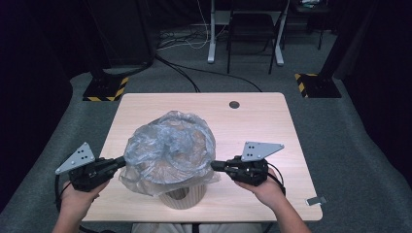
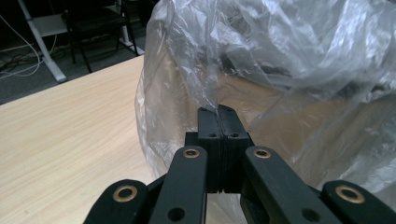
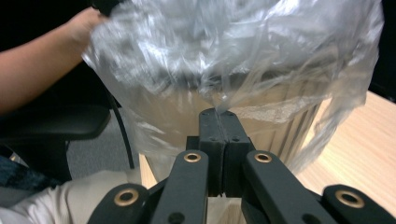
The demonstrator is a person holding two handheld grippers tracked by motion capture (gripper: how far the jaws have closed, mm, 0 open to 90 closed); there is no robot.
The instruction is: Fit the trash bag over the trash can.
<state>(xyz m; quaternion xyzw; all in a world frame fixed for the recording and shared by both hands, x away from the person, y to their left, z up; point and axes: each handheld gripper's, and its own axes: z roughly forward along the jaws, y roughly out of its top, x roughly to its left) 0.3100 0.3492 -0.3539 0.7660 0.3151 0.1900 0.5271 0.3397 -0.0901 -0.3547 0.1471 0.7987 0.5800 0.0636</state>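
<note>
A clear plastic bag (image 1: 167, 150) is draped loosely over a round wooden bin (image 1: 182, 196) near the table's front edge. My left gripper (image 1: 122, 163) is at the bag's left side, shut on a fold of the film (image 2: 212, 100). At the bag's right side my right gripper (image 1: 214, 165) is likewise shut on a pinch of the plastic (image 3: 215, 105). In both gripper views the two black jaws meet with thin film caught between them. The bin's slatted wooden wall (image 3: 280, 140) shows through the bag.
The light wooden table (image 1: 262, 126) has a small round hole (image 1: 234, 104) at the back right. A grey tag (image 1: 316, 200) lies at the front right corner. Beyond the table are desk legs (image 1: 212, 48), floor cables and two yellow-black striped stand bases (image 1: 104, 90).
</note>
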